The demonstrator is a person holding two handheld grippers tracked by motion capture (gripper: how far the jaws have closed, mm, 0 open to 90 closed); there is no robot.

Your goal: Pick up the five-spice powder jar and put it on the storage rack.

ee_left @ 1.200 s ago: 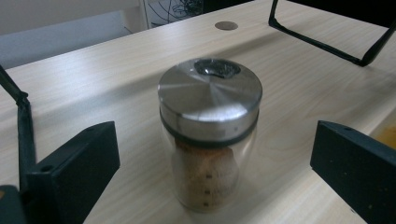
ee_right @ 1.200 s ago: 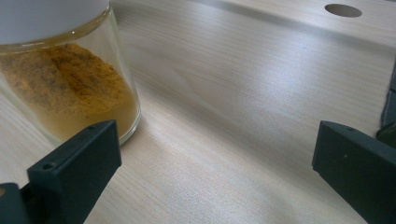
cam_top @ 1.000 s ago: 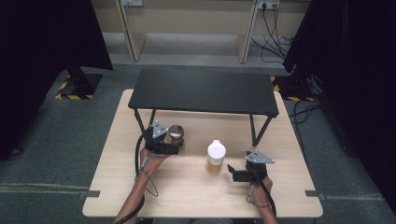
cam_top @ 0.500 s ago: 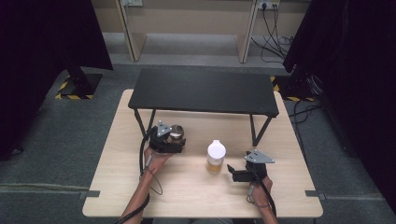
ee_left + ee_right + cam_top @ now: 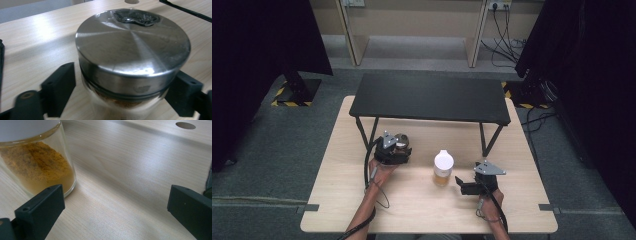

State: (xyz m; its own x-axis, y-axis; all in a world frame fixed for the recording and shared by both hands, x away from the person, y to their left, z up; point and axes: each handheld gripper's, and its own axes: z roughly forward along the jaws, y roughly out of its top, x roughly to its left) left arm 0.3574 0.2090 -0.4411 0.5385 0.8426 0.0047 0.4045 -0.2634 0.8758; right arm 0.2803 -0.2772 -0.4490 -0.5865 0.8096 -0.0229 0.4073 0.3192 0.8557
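A light wooden tabletop (image 5: pixel 422 210) was observed from the high view, with a low black shelf (image 5: pixel 430 97) standing on its far half on thin black legs.

The left claw (image 5: pixel 398 149) was held near the front left leg of the shelf, with the person's left hand (image 5: pixel 382 169) behind it. In the left gripper view a glass jar with a metal lid (image 5: pixel 132 45) was seen between the two black jaws. The jaws stood to either side of the jar just below the lid; a narrow gap was visible at the left jaw, while contact at the right jaw could not be determined. Whether the claw was clamped on the jar could therefore not be stated. Brownish contents were visible under the lid. The jar's base was cut off by the frame, so its contact with the tabletop could not be confirmed.

The right claw (image 5: pixel 463 184) was held over the tabletop at the near right, pointing left. Its jaws were recorded wide apart in the right gripper view, with nothing between them. A second glass jar with a white lid (image 5: pixel 443 167), part filled with orange-yellow powder (image 5: pixel 37 167), stood upright on the tabletop just beside the left-hand jaw tip of that view, not enclosed.

Cables trailed from both grippers toward the near edge.
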